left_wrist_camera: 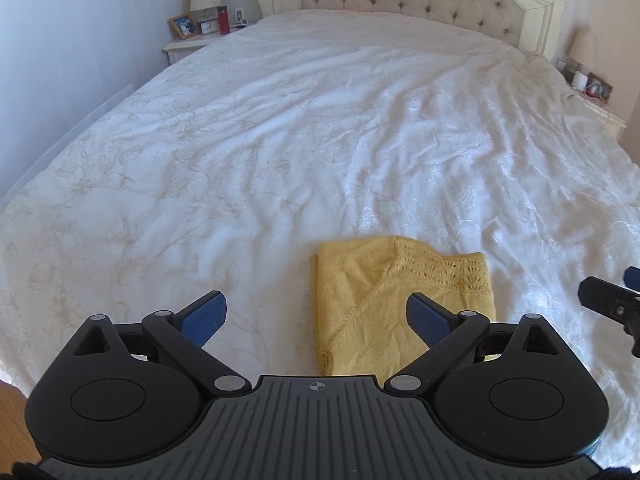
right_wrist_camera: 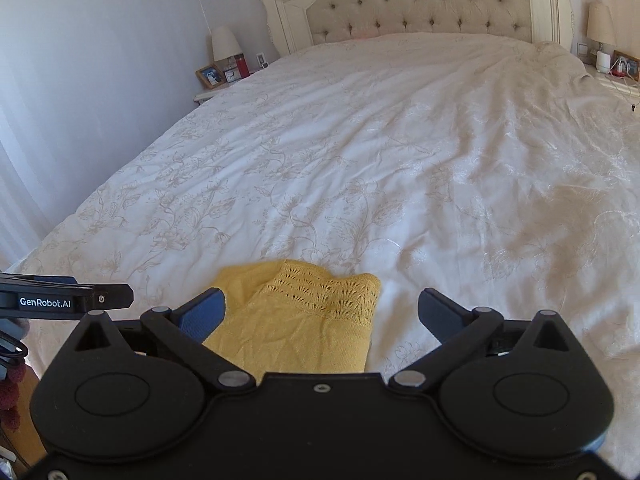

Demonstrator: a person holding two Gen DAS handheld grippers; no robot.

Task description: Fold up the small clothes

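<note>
Left wrist view shows the left gripper point(left_wrist_camera: 316, 312) spread wide and empty above the folded yellow knit garment point(left_wrist_camera: 372, 308), which lies on the white bedspread point(left_wrist_camera: 280, 140) at about five o'clock. Right gripper point(right_wrist_camera: 322, 314) likewise gapes with nothing between its pads, the garment below at eleven o'clock.

A folded garment point(left_wrist_camera: 400, 304) lies on the bed point(left_wrist_camera: 280, 160) near its foot edge, just ahead of and below the left gripper point(left_wrist_camera: 316, 312) and a little to its right; from the right gripper point(right_wrist_camera: 322, 312) it lies ahead and to the left. The two grippers sit side by side, apart, above the garment. Far ahead of both stands the headboard point(right_wrist_camera: 420, 4), with a nightstand point(left_wrist_camera: 188, 42) to the left of it and another point(left_wrist_camera: 600, 108) to the right.
</note>
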